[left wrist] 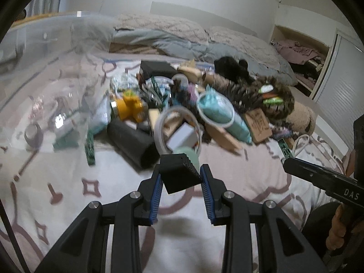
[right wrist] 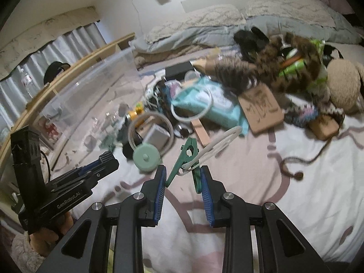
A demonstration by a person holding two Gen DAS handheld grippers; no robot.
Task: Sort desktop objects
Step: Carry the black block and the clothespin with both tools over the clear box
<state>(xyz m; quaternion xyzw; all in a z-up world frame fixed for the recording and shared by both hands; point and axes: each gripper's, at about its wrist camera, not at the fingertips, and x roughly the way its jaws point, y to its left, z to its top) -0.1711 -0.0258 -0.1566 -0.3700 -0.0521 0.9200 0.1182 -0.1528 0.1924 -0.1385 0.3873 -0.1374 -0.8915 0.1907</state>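
My left gripper (left wrist: 181, 177) is shut on a small black ribbed block (left wrist: 180, 173), held above the pink-and-white bedspread (left wrist: 118, 182). In the right wrist view my right gripper (right wrist: 183, 179) is shut on the handles of a green clothes peg (right wrist: 187, 159), with a white plastic hook (right wrist: 218, 144) dangling from it. The left gripper (right wrist: 109, 160) shows there at the lower left, in a hand. Ahead lies a heap of small objects: a teal wipes pack (left wrist: 221, 111), a black cylinder (left wrist: 134, 143), a yellow bottle (left wrist: 129, 108), a mint round case (right wrist: 146, 157).
A clear plastic bin (left wrist: 45, 68) stands at the left of the heap, holding a few small items. Furry brown fabric (right wrist: 273, 68), wooden plaques (right wrist: 261, 109), a beige plush (right wrist: 343, 84) and pillows (left wrist: 159, 27) lie beyond. A wooden bed rail (right wrist: 75, 68) runs along the left.
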